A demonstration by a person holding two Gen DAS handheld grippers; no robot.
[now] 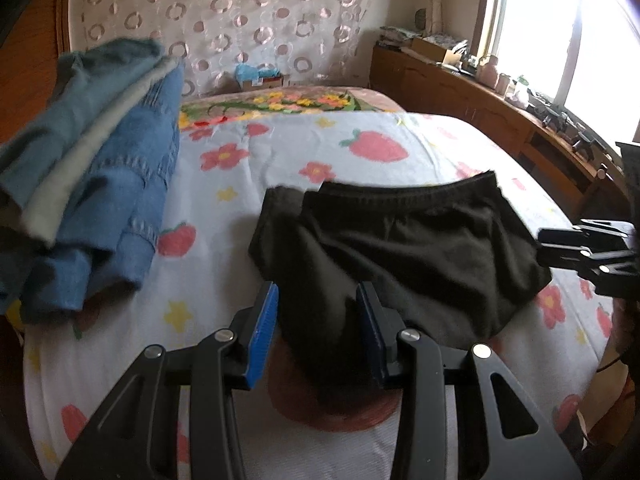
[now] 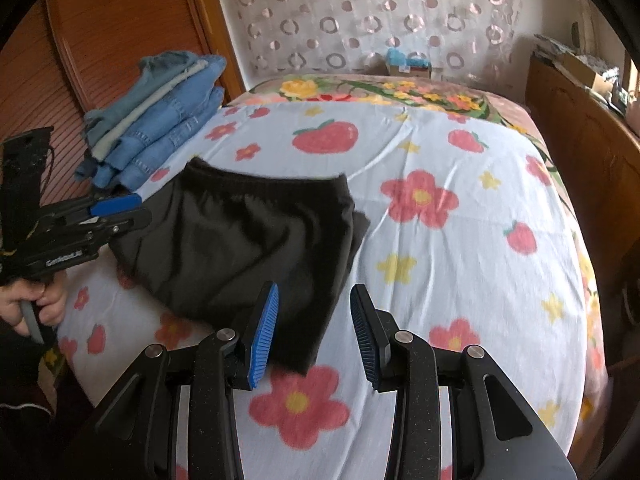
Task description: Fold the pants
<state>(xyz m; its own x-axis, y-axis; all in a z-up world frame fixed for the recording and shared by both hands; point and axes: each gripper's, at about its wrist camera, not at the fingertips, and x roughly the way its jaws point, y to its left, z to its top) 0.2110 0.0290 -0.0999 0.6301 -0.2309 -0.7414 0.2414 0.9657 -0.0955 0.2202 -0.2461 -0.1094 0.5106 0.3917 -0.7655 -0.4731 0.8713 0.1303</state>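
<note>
A pair of black pants point(image 1: 404, 248) lies folded in a bundle on the flowered bed sheet point(image 1: 224, 216), waistband at the far side. My left gripper point(image 1: 318, 312) is open, its blue pads on either side of the near left corner of the pants. In the right wrist view the pants point(image 2: 240, 240) lie left of centre. My right gripper point(image 2: 314, 312) is open over their near right corner. Neither gripper holds cloth. The left gripper also shows in the right wrist view point(image 2: 120, 210), and the right gripper in the left wrist view point(image 1: 580, 248).
A stack of folded blue jeans point(image 1: 100, 184) sits at the left of the bed, also in the right wrist view point(image 2: 160, 116). A wooden cabinet point(image 1: 480, 108) runs along the right under the window. A patterned curtain point(image 2: 360, 12) hangs behind the bed.
</note>
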